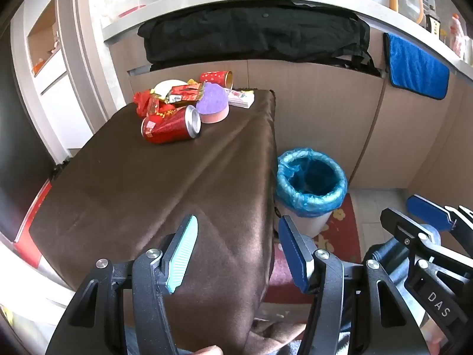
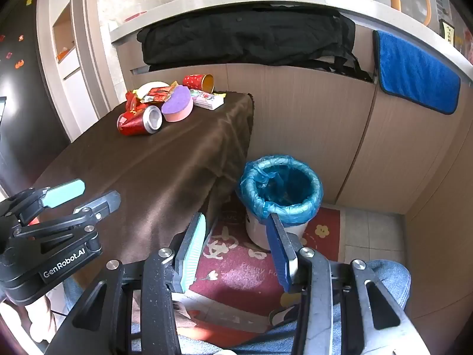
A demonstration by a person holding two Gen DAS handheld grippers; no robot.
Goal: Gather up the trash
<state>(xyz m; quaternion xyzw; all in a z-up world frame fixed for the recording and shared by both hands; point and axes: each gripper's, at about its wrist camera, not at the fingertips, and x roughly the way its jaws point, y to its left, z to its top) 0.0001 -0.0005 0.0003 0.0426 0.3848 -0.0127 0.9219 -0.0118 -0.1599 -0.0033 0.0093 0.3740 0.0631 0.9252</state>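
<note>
Brown-clothed table [image 1: 147, 192], blue-lined bin [image 1: 310, 177] beside, trash pile [image 1: 183, 103]

My table [image 1: 165, 195], draped in brown cloth, carries at its far end one red can [image 1: 171, 125] on its side, a purple-topped sponge [image 1: 212, 105], wrappers [image 1: 184, 93] and a tipped paper cup [image 1: 217, 77].
</note>
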